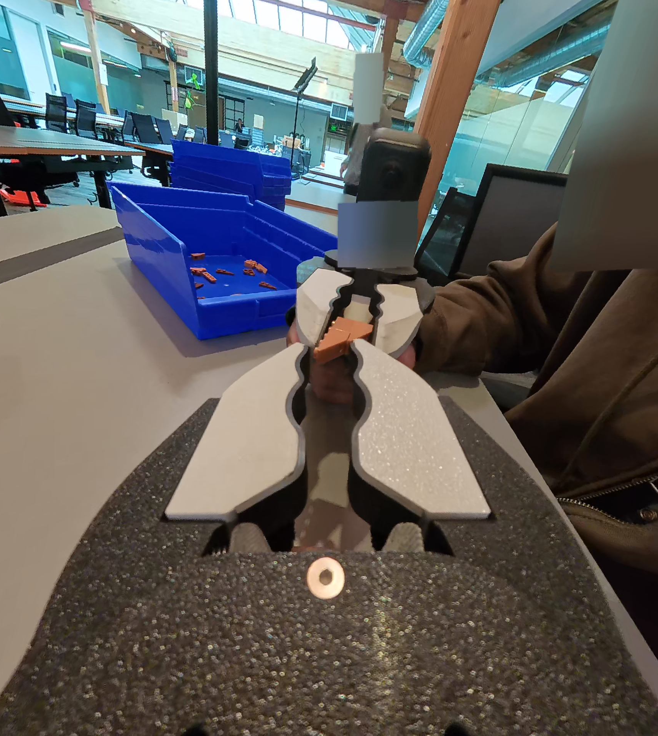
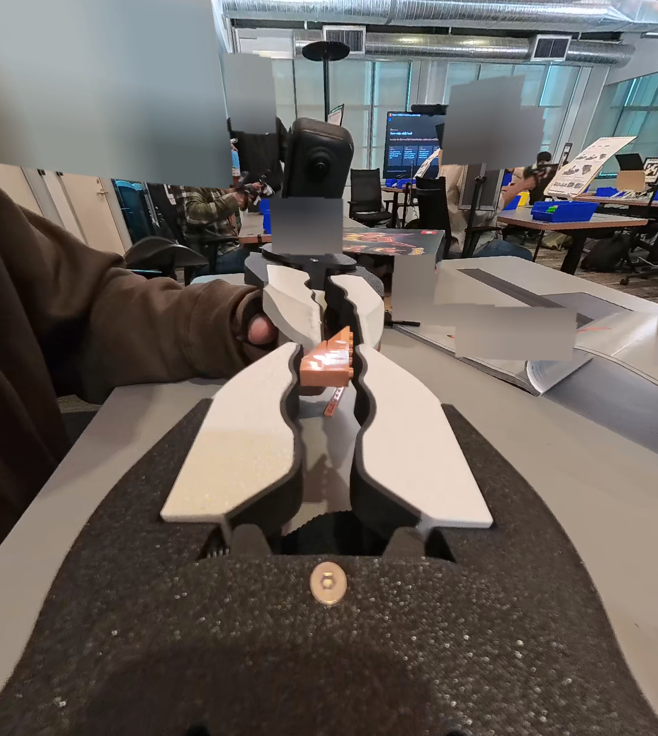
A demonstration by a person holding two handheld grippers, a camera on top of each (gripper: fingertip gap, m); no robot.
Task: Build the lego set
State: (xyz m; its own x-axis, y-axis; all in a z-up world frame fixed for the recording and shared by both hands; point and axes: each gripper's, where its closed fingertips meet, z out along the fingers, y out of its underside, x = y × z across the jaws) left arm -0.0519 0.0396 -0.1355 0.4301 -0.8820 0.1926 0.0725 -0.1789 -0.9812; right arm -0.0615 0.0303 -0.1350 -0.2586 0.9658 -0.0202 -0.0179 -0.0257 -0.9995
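1. You hold your two claws nose to nose above the grey counter [image 1: 60,358], and a small brown lego piece [image 1: 339,338] sits between them. It is in the air, to the right of the blue bin [image 1: 152,255] and nearer to you than the bin.
2. Your left claw [image 1: 329,350] is nearly closed, and its tips are pinching one end of the brown lego piece.
3. Your right claw [image 2: 325,362] is nearly closed too, and it grips the other end of the same piece, or a second bit stuck to it. I cannot tell which.
4. This looks like the joining step: you seem to be pushing two brown parts together, or checking that they hold.
5. Next, I think you need to keep both claws level and press straight in, so the bumps line up and nothing twists.
6. The piece is long and thin. Its long side seems to run across the gap, from one claw to the other, tilted a little. In the right wrist view, its row of little bumps faces right.
7. More loose brown pieces [image 1: 235,275] wait in the blue bin.
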